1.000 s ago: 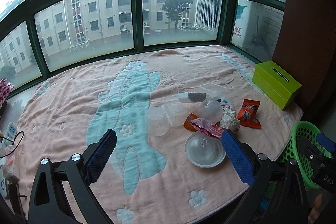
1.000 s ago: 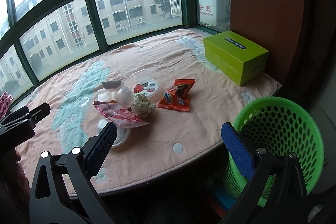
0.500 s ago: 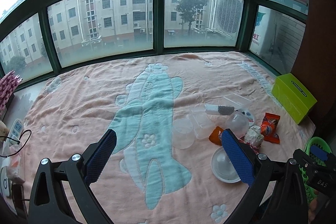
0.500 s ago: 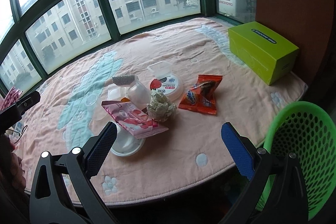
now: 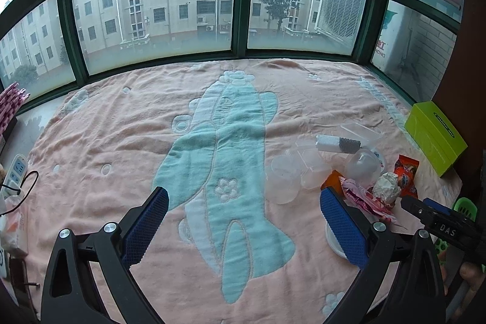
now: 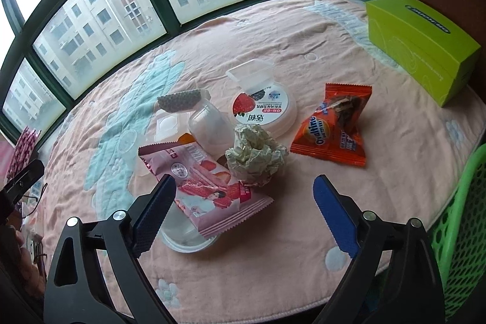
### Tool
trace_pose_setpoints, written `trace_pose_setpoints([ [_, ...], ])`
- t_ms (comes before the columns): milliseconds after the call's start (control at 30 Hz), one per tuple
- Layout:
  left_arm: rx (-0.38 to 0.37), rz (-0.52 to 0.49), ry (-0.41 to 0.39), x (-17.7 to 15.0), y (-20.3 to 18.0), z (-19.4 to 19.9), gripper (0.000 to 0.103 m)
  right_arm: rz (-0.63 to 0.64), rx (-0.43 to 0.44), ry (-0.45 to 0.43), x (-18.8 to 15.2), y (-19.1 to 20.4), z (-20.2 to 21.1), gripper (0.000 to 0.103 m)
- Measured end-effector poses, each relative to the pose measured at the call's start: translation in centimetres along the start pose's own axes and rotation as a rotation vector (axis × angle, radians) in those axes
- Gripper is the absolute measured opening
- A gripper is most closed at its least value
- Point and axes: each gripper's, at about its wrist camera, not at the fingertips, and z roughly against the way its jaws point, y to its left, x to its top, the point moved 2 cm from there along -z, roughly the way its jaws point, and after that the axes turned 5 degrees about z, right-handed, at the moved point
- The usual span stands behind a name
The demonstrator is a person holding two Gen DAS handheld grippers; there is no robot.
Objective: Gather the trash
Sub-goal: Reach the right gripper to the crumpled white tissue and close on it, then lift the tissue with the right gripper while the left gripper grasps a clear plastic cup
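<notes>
While the right gripper (image 6: 244, 211) comes in over the trash pile with its jaws closing, nothing is pinched yet: the pink snack wrapper (image 6: 206, 190) lies just past the left pad, and the crumpled paper ball (image 6: 256, 154) sits between and beyond the tips. Left gripper (image 5: 243, 220) hangs wide apart over bare blanket (image 5: 121, 141), holding nothing.

Risks as I see them:
- Wrapper is draped over the rim of a clear lid (image 6: 188, 239). Closing low could catch both, or skid the lid off the near edge.
- Paper ball touches the wrapper and a clear cup (image 6: 209, 126). A sloppy pinch probably shoves the cup into the yogurt tub (image 6: 267, 111).
- Slick film could slip out of flat pads on the lift.
- Orange Ovaltine packet (image 6: 331, 129) lies apart from the rest, so it's easy to miss.
- Green basket (image 6: 458, 220) sits off the table edge at right, below it; letting go early puts the trash on the floor.
</notes>
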Motion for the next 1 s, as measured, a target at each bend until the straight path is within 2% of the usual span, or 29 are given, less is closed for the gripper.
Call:
trace_pose_setpoints([
  [200, -0.016, 0.002, 0.041, -0.3, 0.2, -1.7, 0.097, -0.032, -0.001, 0.024, 0.6, -0.7, -2.4, 0.083],
  [333, -0.035, -0.021, 0.057, -0.4, -0.2, -2.8, 0.097, -0.049, -0.015, 0.046, 1.1, -1.4, -3.8, 0.077],
  [433, -0.077, -0.033, 0.086, -0.3, -0.6, -4.0, 0.097, -0.054, -0.012, 0.067, 1.0, -1.6, -4.6, 0.069],
  [633, -0.114, -0.093, 0.135, -0.5, -1.8, -6.8, 0.097, -0.059, 0.006, 0.071, 0.7, -1.7, -4.8, 0.053],
  [833, -0.144, -0.116, 0.149, 0.1, -2.6, -9.7, 0.094, -0.068, -0.005, 0.045, 0.9, -1.9, -3.9, 0.047],
  [1000, -0.172, -0.157, 0.192, 0.2, -3.5, -12.2, 0.083, -0.07, -0.008, 0.024, 1.0, -1.9, -3.0, 0.046],
])
